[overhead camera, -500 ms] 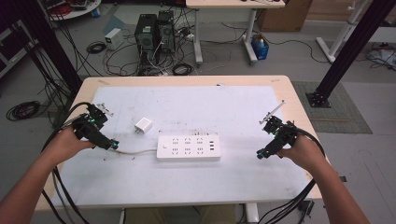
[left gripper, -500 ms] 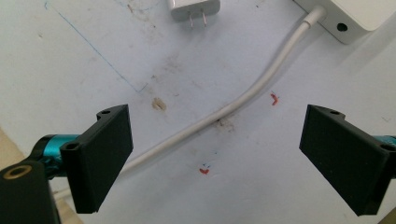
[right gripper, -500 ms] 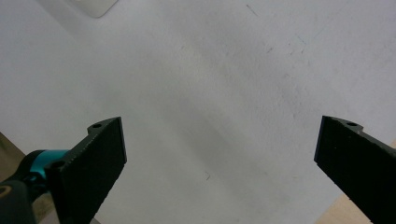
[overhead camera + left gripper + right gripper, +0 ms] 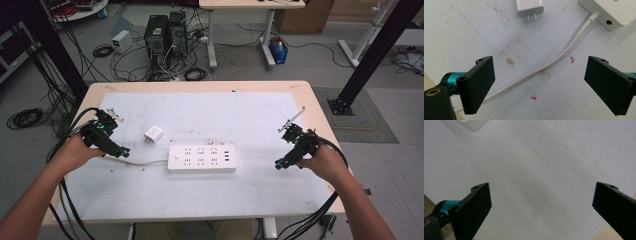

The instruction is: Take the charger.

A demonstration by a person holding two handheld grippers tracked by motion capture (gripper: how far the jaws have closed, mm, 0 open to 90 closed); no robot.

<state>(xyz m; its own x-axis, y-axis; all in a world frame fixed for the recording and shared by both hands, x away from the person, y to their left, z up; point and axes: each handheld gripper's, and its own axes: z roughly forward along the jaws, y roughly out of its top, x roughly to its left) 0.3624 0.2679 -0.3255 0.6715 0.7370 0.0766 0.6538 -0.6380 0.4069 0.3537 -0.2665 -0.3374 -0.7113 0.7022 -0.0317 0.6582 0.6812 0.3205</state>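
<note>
A white power strip (image 4: 201, 158) lies flat in the middle of the table, its white cord (image 4: 145, 162) running left toward my left gripper (image 4: 122, 151). A small white plug adapter (image 4: 153, 134) lies just behind and left of the strip. In the left gripper view the adapter (image 4: 529, 7) lies with its two prongs toward me, and the cord (image 4: 554, 62) crosses the gap between my wide-open jaws. My right gripper (image 4: 280, 164) hovers to the right of the strip, open, with nothing but bare table between its jaws; a corner of the strip (image 4: 472, 124) shows at the top left.
The white mat (image 4: 210, 115) covers most of the wooden table (image 4: 320, 115). Black cables trail from both grippers over the near edge. Beyond the far edge stand computer towers (image 4: 164, 35), loose floor cables and a black frame post (image 4: 372, 55).
</note>
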